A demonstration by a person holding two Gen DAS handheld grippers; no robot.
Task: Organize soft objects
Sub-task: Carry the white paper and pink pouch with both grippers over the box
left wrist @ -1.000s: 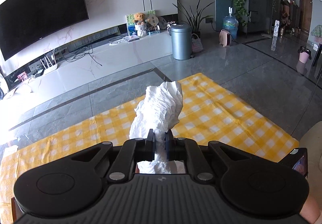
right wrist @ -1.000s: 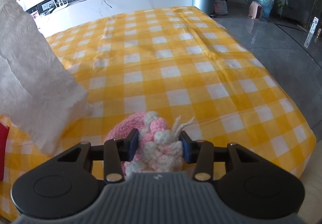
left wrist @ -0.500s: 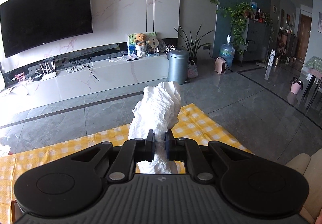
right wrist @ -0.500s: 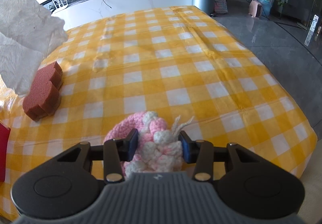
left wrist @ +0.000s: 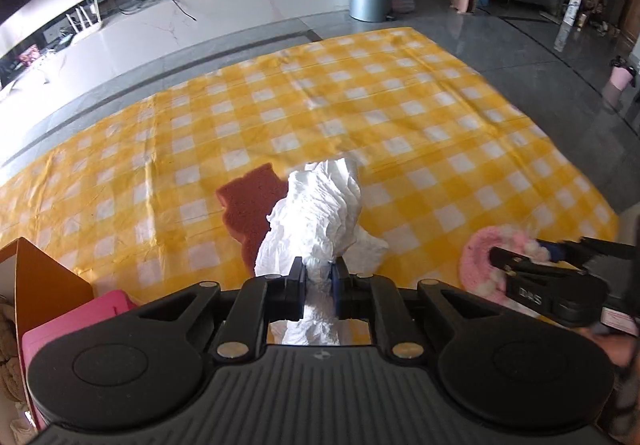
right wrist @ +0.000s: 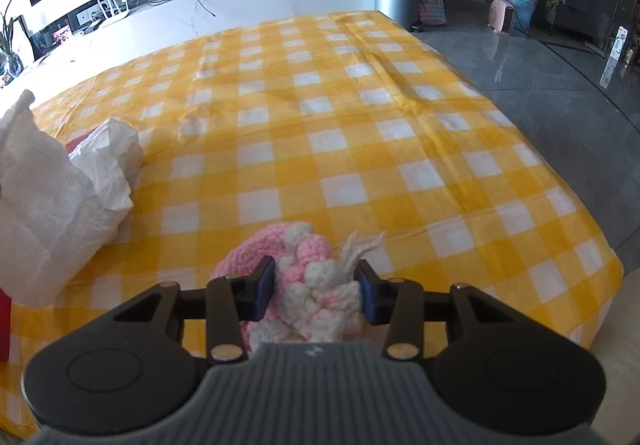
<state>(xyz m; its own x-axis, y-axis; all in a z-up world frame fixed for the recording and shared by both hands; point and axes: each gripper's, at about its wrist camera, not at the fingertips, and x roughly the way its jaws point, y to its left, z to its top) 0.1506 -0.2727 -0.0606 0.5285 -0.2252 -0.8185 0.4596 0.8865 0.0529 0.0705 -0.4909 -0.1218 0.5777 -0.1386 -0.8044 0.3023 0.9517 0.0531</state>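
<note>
**Both grippers loaded, the box waits beside the sponge**

The left gripper (left wrist: 318,275) has its fingers pinched on a crumpled white tissue (left wrist: 320,213), which hangs above the yellow checked cloth (left wrist: 360,105), partly covering the brown sponge (left wrist: 250,205) that lies flat on the cloth. To the right of the sponge, the right gripper (right wrist: 316,293) has its fingers closed around a pink and white crocheted piece (right wrist: 308,285), held low over the cloth's near edge; whether it touches the cloth I cannot tell. To the left of the sponge, nearer the camera, stands an open orange box (left wrist: 44,277) with something pink (left wrist: 76,321) in it and a bit of brown plush (left wrist: 8,357) at the frame's edge.

The step in hand looks like carrying: two soft things are gripped and not yet stowed. The next move probably calls for swinging the tissue leftward over the box and spreading the fingers only once it hangs inside, since limp paper may cling to the pads. The crocheted piece would follow, then the sponge
</note>
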